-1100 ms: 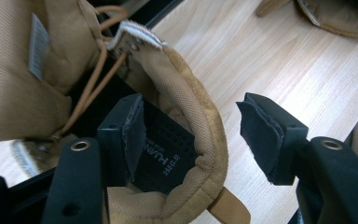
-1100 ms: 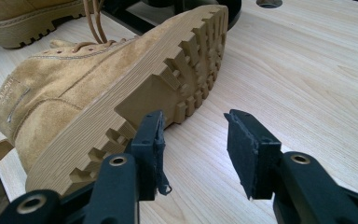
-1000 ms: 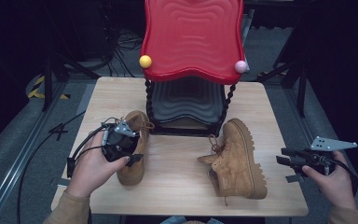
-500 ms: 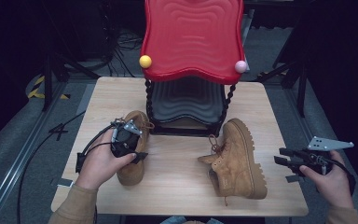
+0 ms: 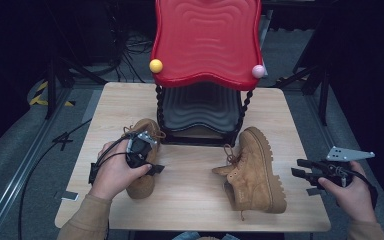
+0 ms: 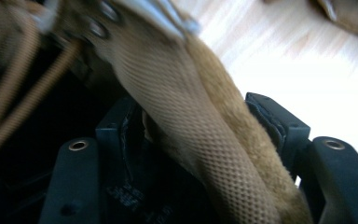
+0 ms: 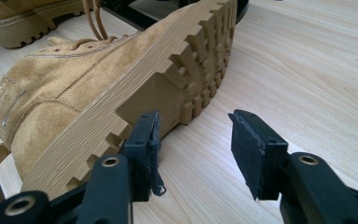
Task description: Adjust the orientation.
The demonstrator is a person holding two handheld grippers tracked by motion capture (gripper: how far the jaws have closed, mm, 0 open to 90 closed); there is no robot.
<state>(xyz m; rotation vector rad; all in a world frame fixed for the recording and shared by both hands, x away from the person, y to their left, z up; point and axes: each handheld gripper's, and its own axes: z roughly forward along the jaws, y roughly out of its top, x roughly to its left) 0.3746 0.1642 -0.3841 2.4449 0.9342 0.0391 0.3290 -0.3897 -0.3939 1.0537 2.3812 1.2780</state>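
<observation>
Two tan boots, no legible branding: left gripper (image 6: 200, 140) clamped on the upright boot's (image 5: 142, 150) collar, right gripper (image 7: 193, 149) apart beside the toppled boot (image 7: 98, 98).

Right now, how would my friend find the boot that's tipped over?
Start at the big red wavy shelf at the back of the wooden table. Look in front of its right twisted leg: a tan boot lies on its side there, chunky sole facing the right tool. The other boot, further left, stands upright with the left tool at its collar.
</observation>
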